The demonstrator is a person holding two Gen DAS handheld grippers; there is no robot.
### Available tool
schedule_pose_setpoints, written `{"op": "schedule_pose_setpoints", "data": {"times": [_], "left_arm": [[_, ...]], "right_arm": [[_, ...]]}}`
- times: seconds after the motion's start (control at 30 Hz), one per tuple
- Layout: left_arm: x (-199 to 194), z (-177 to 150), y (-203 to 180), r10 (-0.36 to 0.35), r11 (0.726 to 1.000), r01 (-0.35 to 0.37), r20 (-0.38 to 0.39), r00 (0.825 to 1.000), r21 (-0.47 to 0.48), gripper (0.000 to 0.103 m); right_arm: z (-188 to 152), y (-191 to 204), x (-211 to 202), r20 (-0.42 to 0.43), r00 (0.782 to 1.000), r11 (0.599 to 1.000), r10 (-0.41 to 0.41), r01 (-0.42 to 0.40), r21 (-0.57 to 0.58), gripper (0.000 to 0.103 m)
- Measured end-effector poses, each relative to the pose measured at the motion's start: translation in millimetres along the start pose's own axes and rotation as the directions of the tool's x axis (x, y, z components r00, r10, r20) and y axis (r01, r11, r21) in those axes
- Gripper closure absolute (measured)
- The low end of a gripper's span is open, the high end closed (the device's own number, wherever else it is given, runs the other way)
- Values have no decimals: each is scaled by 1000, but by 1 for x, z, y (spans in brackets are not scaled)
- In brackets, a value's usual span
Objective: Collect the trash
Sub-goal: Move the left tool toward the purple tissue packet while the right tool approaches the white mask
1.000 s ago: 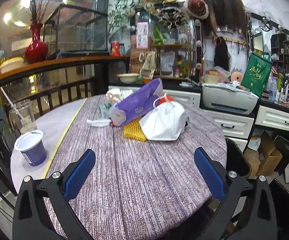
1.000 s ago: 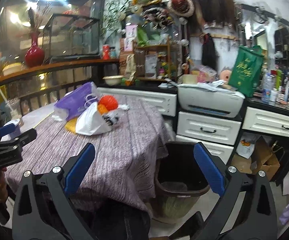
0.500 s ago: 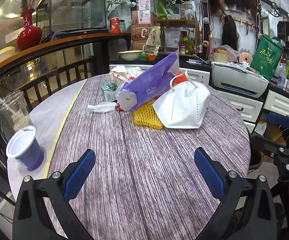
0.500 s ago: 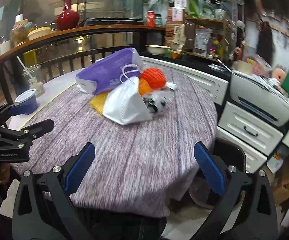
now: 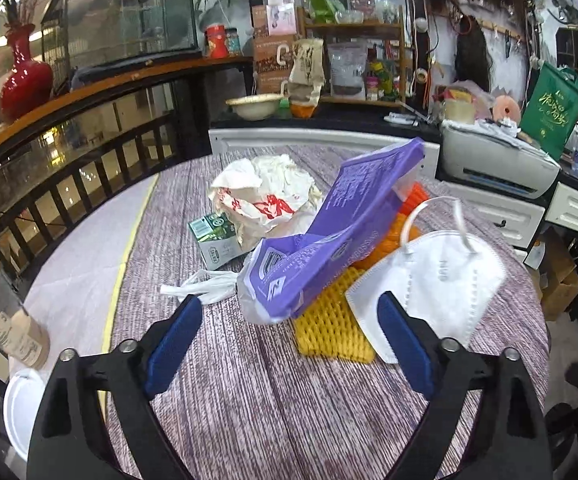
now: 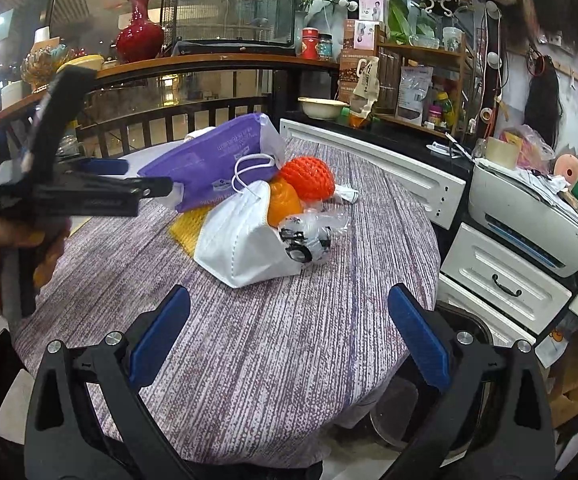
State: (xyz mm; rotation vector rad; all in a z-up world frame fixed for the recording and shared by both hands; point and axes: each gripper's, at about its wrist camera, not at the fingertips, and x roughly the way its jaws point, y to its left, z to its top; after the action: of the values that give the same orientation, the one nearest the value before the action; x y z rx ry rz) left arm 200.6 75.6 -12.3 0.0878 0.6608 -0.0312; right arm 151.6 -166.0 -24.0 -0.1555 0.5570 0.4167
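On a round table (image 5: pixel 249 400) strewn with trash, the left gripper (image 5: pixel 289 340) closes in on a purple packet (image 5: pixel 329 240) lying dead ahead at twelve o'clock, its long axis running up toward one o'clock; jaws narrowing, nothing yet between them. The right gripper (image 6: pixel 289 336), jaws apart and empty, is farther off.
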Motion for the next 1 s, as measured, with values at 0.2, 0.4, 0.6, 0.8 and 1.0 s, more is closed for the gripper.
{"op": "schedule_pose_setpoints", "data": {"times": [0.2, 0.4, 0.6, 0.8, 1.0], "left_arm": [[19, 6, 1, 17, 1000, -17, -14, 1000, 15, 39], [18, 5, 7, 13, 1000, -13, -10, 1000, -28, 69], [5, -3, 9, 6, 998, -5, 19, 1000, -56, 86], [-26, -6, 9, 8, 997, -1, 89, 996, -80, 89], [-51, -12, 14, -10, 991, 26, 116, 993, -134, 92]], "right_arm": [[-3, -7, 3, -13, 1000, 1000, 0, 0, 10, 6], [-3, -9, 6, -23, 1000, 1000, 1, -1, 10, 6], [1, -9, 10, -18, 1000, 1000, 5, -4, 14, 6], [9, -7, 16, -17, 1000, 999, 21, -20, 25, 6], [16, 0, 26, -19, 999, 999, 39, -39, 20, 6]]}}
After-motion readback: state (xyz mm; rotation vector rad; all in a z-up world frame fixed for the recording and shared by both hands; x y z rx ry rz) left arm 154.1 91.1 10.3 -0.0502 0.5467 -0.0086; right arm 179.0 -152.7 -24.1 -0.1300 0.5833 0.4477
